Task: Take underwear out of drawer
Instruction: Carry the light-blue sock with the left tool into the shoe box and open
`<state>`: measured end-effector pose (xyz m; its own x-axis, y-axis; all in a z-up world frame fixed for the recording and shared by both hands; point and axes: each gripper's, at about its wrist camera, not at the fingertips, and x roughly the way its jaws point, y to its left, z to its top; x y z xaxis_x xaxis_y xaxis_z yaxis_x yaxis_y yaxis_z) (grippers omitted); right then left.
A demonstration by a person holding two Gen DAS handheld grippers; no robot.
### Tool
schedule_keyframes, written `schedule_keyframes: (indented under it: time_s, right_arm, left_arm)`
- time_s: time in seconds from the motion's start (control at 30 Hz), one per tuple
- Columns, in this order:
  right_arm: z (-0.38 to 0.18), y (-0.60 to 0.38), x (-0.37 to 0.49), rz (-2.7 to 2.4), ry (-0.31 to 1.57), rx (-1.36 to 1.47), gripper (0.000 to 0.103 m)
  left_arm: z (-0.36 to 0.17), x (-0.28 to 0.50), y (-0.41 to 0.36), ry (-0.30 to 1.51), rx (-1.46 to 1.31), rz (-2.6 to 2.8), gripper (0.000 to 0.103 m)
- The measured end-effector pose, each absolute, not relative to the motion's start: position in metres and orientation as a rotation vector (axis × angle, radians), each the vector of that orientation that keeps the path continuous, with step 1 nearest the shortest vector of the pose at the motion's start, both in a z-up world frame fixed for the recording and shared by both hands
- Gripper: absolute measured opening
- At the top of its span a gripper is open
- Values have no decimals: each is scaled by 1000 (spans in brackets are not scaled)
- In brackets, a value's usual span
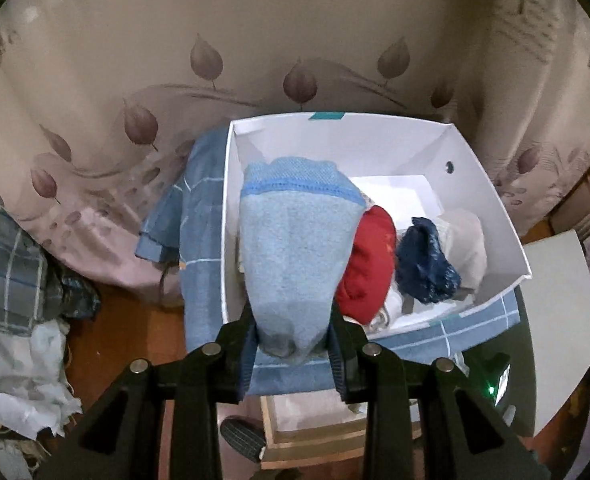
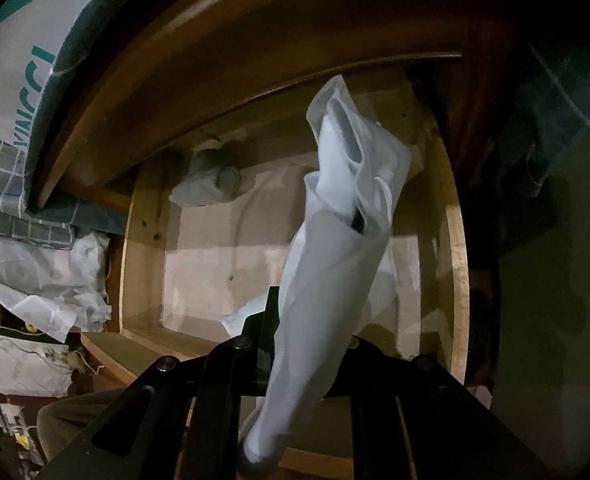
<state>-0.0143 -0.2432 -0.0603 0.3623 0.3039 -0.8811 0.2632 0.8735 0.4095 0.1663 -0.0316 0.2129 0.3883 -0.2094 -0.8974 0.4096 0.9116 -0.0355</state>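
Underwear (image 1: pixel 295 248) over box (image 1: pixel 475 184); drawer (image 2: pixel 455 264) rightward.

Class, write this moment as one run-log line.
left gripper: shut on light blue underwear over white box | right gripper: shut on white garment over wooden drawer
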Motion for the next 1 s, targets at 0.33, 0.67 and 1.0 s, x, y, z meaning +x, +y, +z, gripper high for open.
schedule_keyframes:
  time_s: [0.33,0.67,1.0]
  right_arm:
    - [-59,-246,-13,29,1220,532,12]
    - [-57,-243,-12,20,1220,518,12]
    - [-54,-240,-11,17,1195,488,12]
  left_arm:
    - [189,200,-53,1097,176,-369,31]
    - [177,207,-53,1093,170,-346,36]
    - [195,180,-46,1002,225,-354,48]
